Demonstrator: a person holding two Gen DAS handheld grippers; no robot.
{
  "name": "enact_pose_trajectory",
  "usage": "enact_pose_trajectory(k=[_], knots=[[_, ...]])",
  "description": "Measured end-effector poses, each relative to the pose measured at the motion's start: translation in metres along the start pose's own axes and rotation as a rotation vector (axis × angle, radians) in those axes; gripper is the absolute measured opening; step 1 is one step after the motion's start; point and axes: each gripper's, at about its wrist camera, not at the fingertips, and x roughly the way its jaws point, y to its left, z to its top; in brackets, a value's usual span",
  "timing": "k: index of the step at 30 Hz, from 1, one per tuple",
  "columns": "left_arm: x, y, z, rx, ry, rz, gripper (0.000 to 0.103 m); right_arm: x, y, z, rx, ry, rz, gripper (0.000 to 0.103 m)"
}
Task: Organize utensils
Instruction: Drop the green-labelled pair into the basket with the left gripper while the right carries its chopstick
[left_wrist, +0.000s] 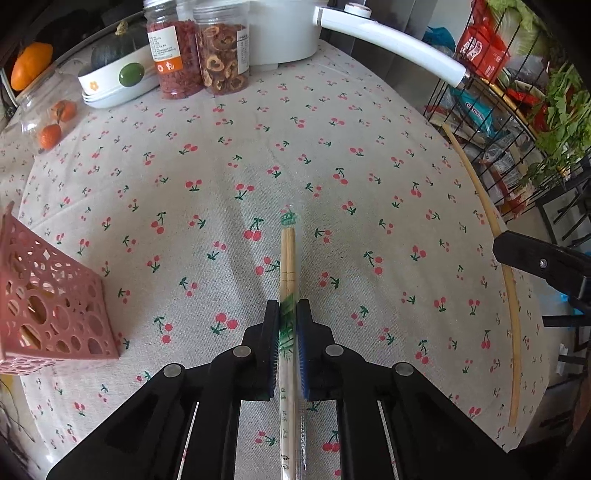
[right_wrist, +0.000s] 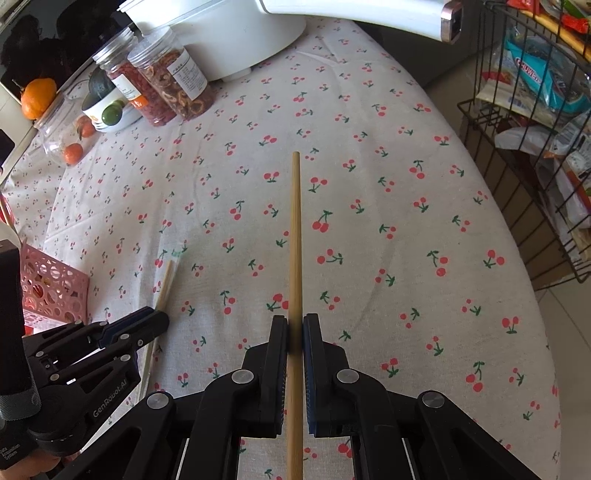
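White letters spelling "GenRobot.AI" are showing on the side of the left gripper (right_wrist: 155, 321) in the right wrist view. A blue snack bag (right_wrist: 543, 74) in the wire basket (right_wrist: 480, 122) is showing big letters, but part of the word is hiding. The jar labels (left_wrist: 166, 44) are looking too small to read.
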Motion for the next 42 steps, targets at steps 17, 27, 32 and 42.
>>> enact_pose_trajectory(k=[17, 27, 32, 42], knots=[[-0.169, 0.031, -0.058, 0.025, -0.413, -0.102, 0.005, -0.068, 0.048, -0.016, -0.024, -0.235, 0.085, 0.005], [-0.259, 0.085, -0.065, -0.103, -0.758, -0.053, 0.005, -0.097, 0.072, -0.028, -0.053, -0.358, 0.081, 0.005], [-0.255, 0.116, -0.054, -0.174, -0.872, 0.025, 0.005, -0.092, 0.083, -0.028, -0.083, -0.362, 0.059, 0.005], [-0.196, 0.132, -0.029, -0.136, -0.926, 0.194, 0.005, -0.082, 0.088, -0.031, -0.099, -0.341, 0.042, 0.005]])
